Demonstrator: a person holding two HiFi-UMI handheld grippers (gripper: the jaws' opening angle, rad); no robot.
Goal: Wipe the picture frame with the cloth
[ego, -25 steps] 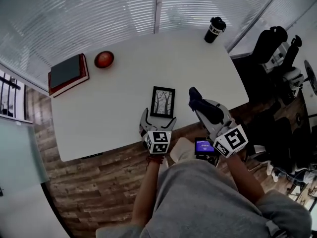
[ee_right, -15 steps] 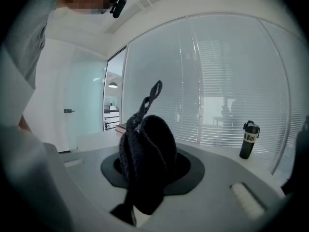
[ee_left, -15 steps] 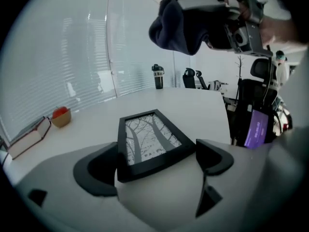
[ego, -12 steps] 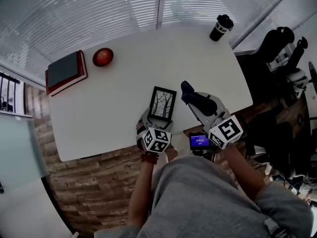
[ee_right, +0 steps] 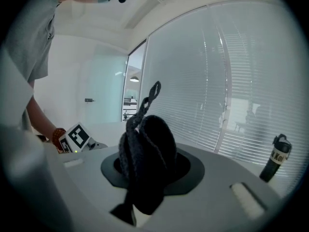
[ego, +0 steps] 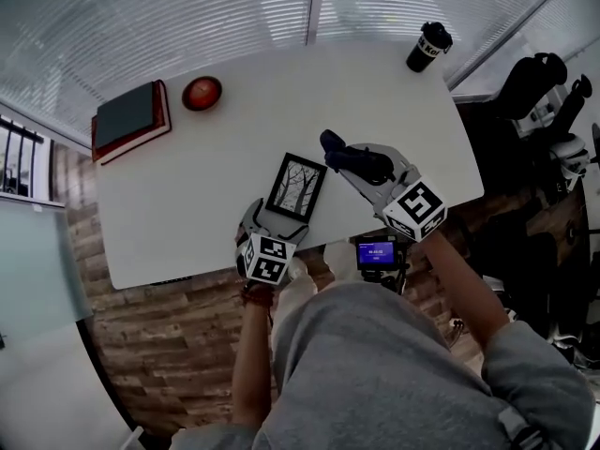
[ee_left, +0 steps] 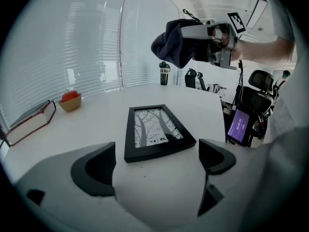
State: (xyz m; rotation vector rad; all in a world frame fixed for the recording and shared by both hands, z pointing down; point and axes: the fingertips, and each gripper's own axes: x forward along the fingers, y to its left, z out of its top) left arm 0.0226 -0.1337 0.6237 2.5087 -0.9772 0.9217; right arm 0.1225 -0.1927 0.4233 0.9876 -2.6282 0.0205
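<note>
Approach seemed under way: left gripper jaws had just been opening wide, empty, picture frame just ahead. Right gripper jaws clamped the cloth, which probably needed lowering onto the frame next.

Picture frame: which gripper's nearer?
Left. The left gripper sits at the near edge of the picture frame, jaws just opened wider, gripping nothing; the right gripper, shut on the cloth, is raised off its right side.

Picture frame on the table near its front edge; book, apple back left; tumbler back right.
</note>
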